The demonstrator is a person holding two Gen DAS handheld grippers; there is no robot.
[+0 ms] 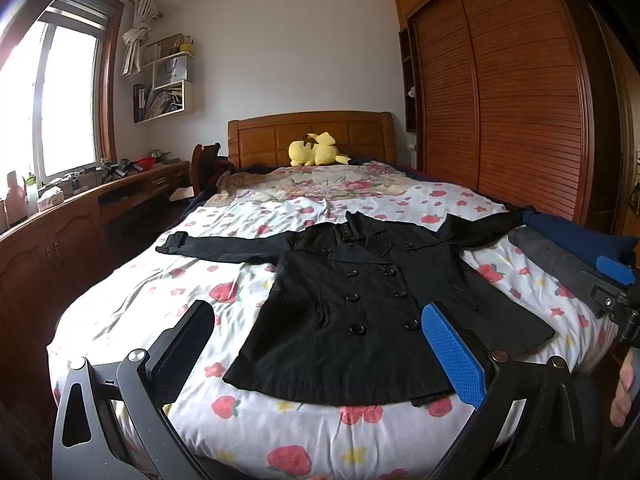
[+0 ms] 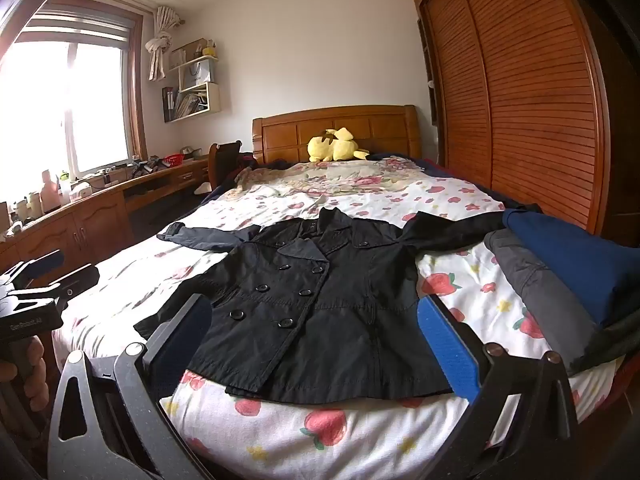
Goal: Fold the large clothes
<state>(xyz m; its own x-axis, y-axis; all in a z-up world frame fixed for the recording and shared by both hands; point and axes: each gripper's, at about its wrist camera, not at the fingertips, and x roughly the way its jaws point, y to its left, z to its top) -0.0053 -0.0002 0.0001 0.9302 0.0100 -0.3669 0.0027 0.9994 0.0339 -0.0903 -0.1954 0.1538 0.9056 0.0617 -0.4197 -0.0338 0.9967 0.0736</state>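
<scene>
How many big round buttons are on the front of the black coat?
6 on the black coat, in two columns of three down its front: chest, waist, lower. Smaller shoulder buttons exist; others may be hidden.

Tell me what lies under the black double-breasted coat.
The black double-breasted coat lies flat, sleeves spread, on the white strawberry-print bedsheet. Whatever else may sit beneath its body is covered and cannot be seen.

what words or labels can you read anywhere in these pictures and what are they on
"GenRobot.AI", as best it reads, in small pale print on the black body of the left gripper, seen at the left edge of the right wrist view.
White paper bag on the wall shelf: a dark mark, too small to read.
Binders and papers on the lower shelf: spine labels too blurred to read.
Black coat: no readable text.
</scene>
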